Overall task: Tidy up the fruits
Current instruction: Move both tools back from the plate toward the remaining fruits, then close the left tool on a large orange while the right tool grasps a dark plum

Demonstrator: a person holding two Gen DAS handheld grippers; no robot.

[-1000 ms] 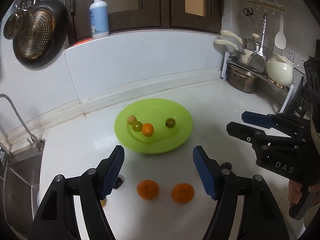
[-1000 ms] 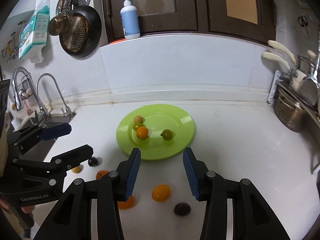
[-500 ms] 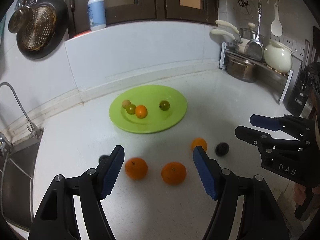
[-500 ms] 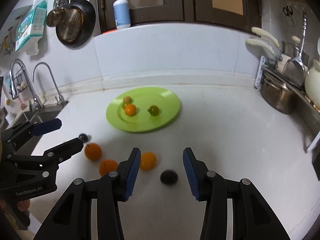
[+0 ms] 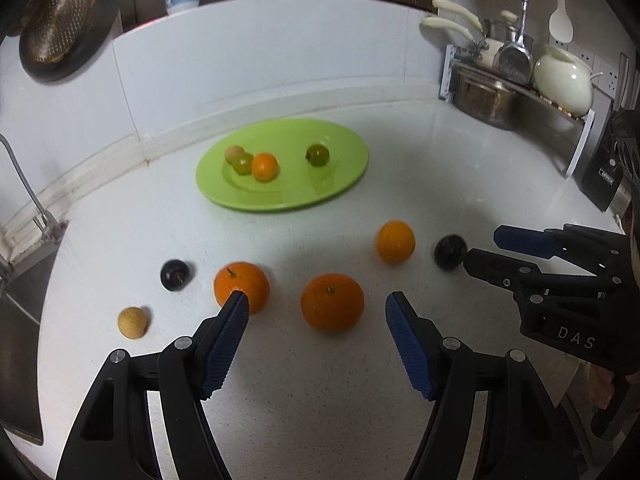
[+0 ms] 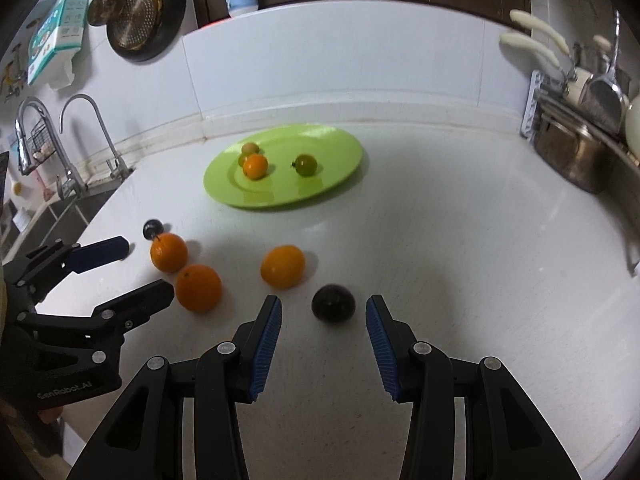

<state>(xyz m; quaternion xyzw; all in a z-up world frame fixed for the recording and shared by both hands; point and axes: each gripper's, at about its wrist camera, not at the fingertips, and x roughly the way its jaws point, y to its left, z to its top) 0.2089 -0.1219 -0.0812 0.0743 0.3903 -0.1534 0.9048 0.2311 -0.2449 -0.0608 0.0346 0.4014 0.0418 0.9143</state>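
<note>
A: Where is the fruit seen, and which tongs are nearer to it?

B: Six loose fruits are seen on the white desk [image 5: 460, 152], all in front of the green plate [image 5: 340, 184]. The middle orange [image 5: 332, 303] lies straight ahead of the left tongs [image 5: 317, 304], between the two blue pads, a little beyond the tips. The dark round fruit [image 6: 333, 303] lies in the same way ahead of the right tongs [image 6: 323, 306], almost on the line between the tips.

A: How are the tongs held?

B: Both are held wide open and nothing is gripped by either. No contact with any fruit can be seen.

A: Is a long axis to be considered?

B: Hardly; both fruits are round, so no turning of the wrist seems to be needed. It is judged that only a short push forward and a closing is called for. The dark fruit is small and smooth, so it could roll away if it is touched by one pad first.

A: What is held in the plate?

B: Four small fruits are counted: a small orange one [image 5: 264, 166], a green one [image 5: 243, 163] touching it, a pale one [image 5: 233, 153] behind, and a dark green one [image 5: 317, 155] apart to the right. Much of the plate is not covered
</note>
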